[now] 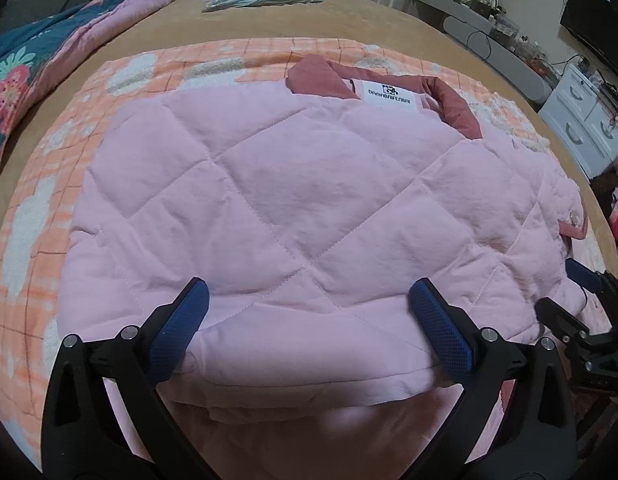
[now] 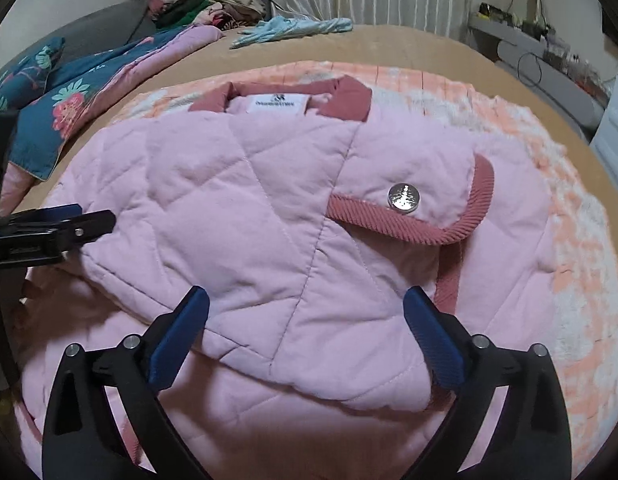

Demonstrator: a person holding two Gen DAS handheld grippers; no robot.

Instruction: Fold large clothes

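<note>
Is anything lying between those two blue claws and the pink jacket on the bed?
Nothing visible does. The left gripper and the right gripper both stand open directly over the folded pink quilted jacket, with only its near edge between their fingers.

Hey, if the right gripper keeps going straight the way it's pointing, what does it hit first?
Most likely the pink quilted jacket: the open right gripper points down at its folded top layer, left of the silver snap button. Depth is hard to judge.
</note>
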